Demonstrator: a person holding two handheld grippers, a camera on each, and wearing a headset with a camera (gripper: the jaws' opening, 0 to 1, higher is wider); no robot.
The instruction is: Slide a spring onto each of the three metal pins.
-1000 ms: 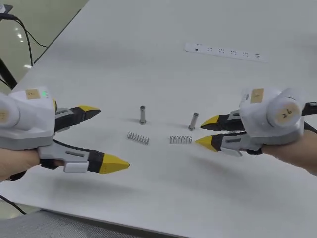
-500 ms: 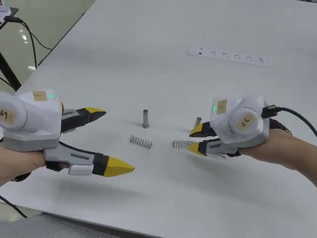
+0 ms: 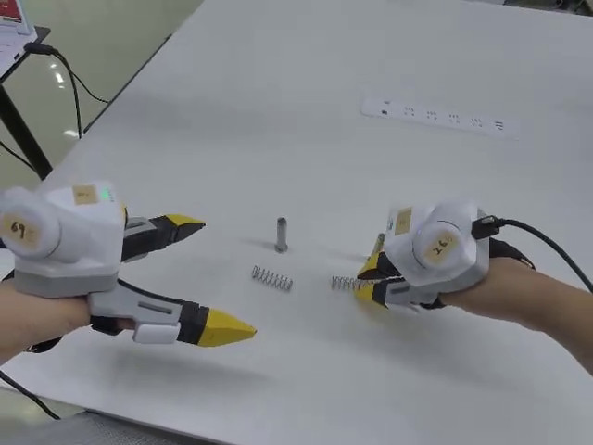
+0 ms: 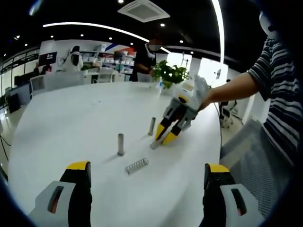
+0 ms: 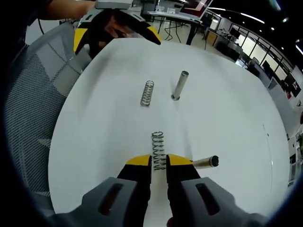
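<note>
Right gripper view, lower centre: your right gripper has just pinched a spring, ready for a pin; left gripper gapes wide.

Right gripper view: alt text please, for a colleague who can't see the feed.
The right gripper has its yellow-tipped jaws closed around the near end of a spring on the white table, a metal pin just to their right. Beyond lie a second spring and an upright pin, with the left gripper at the top.
</note>
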